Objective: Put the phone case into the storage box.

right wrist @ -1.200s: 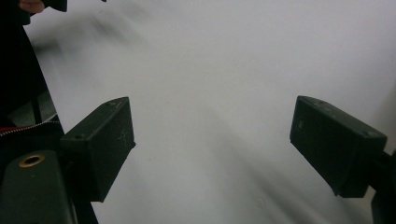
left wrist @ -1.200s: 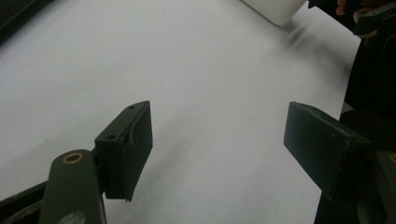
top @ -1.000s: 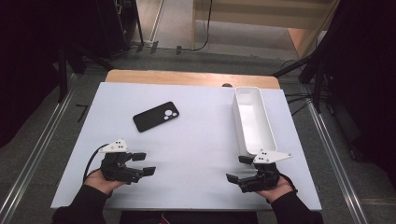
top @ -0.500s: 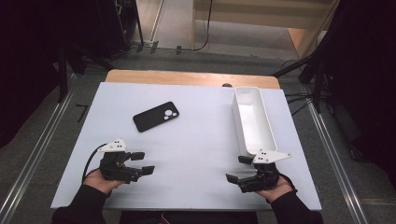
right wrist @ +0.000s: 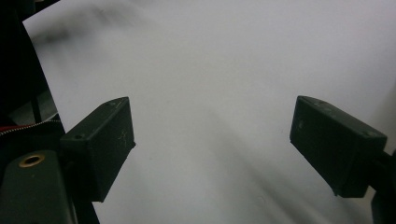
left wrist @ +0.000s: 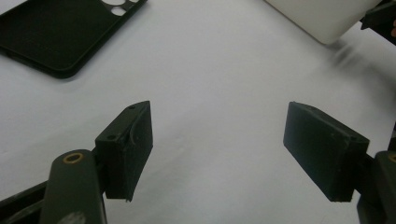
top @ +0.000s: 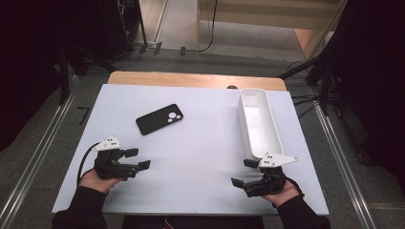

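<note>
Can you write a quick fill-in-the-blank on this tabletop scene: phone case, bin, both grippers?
1. The black phone case lies nearer the ____ gripper.
2. The long white bin is ____ inside.
3. The right gripper has its jaws ____, with nothing between them.
4. The phone case lies flat on the ____ table.

Missing words: left; empty; open; white

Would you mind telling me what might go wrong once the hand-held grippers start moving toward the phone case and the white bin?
The phone case lies flat, so the open left hand-held gripper may just push it along the table. The right hand-held gripper sits close beside the white bin and could knock it.
</note>
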